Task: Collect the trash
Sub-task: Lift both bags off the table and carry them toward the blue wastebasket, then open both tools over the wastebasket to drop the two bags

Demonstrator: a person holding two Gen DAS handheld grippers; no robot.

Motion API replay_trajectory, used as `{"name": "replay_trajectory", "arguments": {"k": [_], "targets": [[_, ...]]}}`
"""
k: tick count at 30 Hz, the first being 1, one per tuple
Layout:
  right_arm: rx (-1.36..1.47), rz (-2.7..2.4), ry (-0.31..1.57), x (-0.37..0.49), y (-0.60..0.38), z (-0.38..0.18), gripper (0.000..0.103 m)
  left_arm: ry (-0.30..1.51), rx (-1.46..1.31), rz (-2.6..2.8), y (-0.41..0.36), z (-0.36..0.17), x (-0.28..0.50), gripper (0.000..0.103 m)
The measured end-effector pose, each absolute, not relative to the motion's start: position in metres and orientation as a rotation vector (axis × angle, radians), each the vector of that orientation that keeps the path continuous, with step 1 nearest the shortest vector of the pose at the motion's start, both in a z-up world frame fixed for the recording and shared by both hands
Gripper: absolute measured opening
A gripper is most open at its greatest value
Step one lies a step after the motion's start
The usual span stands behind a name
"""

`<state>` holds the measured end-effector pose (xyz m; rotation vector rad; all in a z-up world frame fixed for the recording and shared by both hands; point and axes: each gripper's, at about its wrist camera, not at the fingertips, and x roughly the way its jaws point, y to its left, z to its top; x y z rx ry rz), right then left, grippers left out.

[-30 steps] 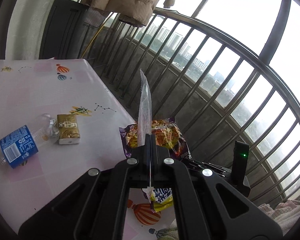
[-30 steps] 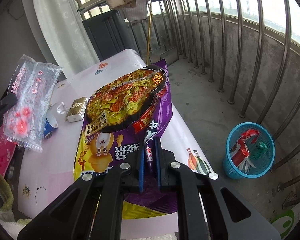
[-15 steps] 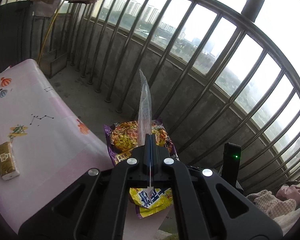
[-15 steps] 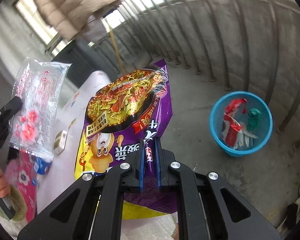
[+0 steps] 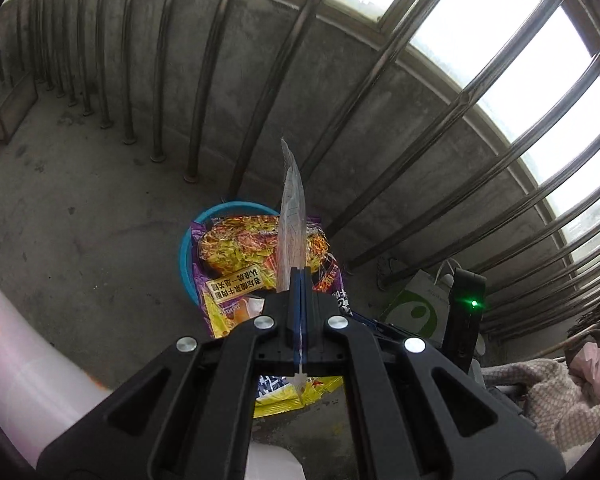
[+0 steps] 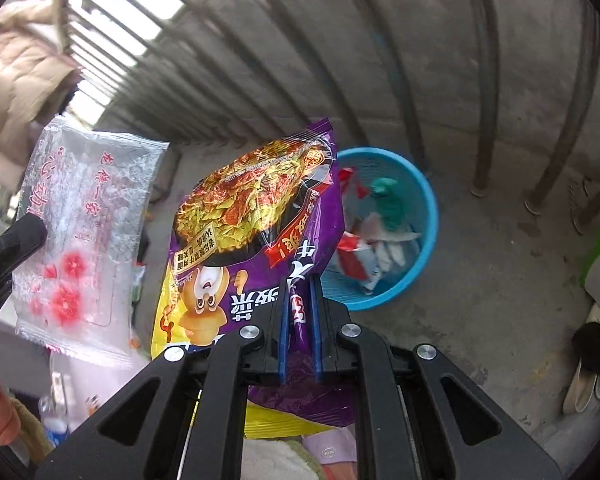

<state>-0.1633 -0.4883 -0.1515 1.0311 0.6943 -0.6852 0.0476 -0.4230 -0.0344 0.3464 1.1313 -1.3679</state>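
My left gripper (image 5: 299,280) is shut on a clear plastic wrapper (image 5: 293,220) that stands edge-on above its jaws; the right wrist view shows that wrapper (image 6: 80,232) flat, with red flowers printed on it. My right gripper (image 6: 300,292) is shut on a purple and yellow noodle packet (image 6: 256,220). In the left wrist view the packet (image 5: 244,256) hangs in front of the blue trash basket (image 5: 186,252) and hides most of it. In the right wrist view the basket (image 6: 424,216) sits on the concrete floor beyond the packet, with several wrappers inside.
A metal railing (image 5: 236,80) on a low concrete wall curves behind the basket. The table's pink-white cloth edge (image 5: 16,360) lies at lower left. A white and green paper bag (image 5: 416,308) leans at the railing. Shoes (image 6: 592,368) lie on the floor at right.
Both grippers swung off the table toward the railing and tipped downward, each keeping its wrapper. The basket, off to the right before, now lies just beyond the noodle packet.
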Motion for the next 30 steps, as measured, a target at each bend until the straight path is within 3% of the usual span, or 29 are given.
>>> {"name": "replay_trajectory", "arguments": {"k": [6, 8, 9, 10, 11, 13, 16, 21, 27, 30], "targets": [[1.107, -0.760, 0.722, -0.154, -0.521, -0.203, 0.010, 1.218, 0.448, -1.375, -0.487, -0.096, 0.045, 0.000], [1.133, -0.776, 0.718, -0.150, -0.534, -0.221, 0.010, 1.249, 0.505, -1.355, -0.508, -0.122, 0.046, 0.015], [1.138, -0.787, 0.716, -0.148, -0.540, -0.230, 0.014, 1.264, 0.522, -1.335, -0.514, -0.134, 0.048, 0.040], [1.141, -0.803, 0.720, -0.145, -0.547, -0.240, 0.015, 1.276, 0.525, -1.306, -0.521, -0.148, 0.052, 0.057], [1.164, -0.820, 0.727, -0.142, -0.555, -0.256, 0.019, 1.279, 0.516, -1.278, -0.524, -0.158, 0.056, 0.059], [1.209, -0.840, 0.742, -0.140, -0.566, -0.282, 0.028, 1.314, 0.505, -1.199, -0.527, -0.179, 0.068, 0.062], [1.280, -0.888, 0.801, -0.143, -0.581, -0.318, 0.031, 1.388, 0.471, -1.135, -0.521, -0.190, 0.082, 0.062], [1.258, -0.919, 0.728, -0.157, -0.588, -0.313, 0.053, 1.347, 0.445, -1.142, -0.503, -0.156, 0.099, 0.062], [1.155, -0.998, 0.586, -0.174, -0.582, -0.274, 0.053, 1.238, 0.362, -1.173, -0.464, -0.090, 0.118, 0.067], [1.060, -0.914, 0.659, -0.146, -0.580, -0.266, 0.053, 1.215, 0.319, -1.176, -0.427, -0.060, 0.130, 0.069]]}}
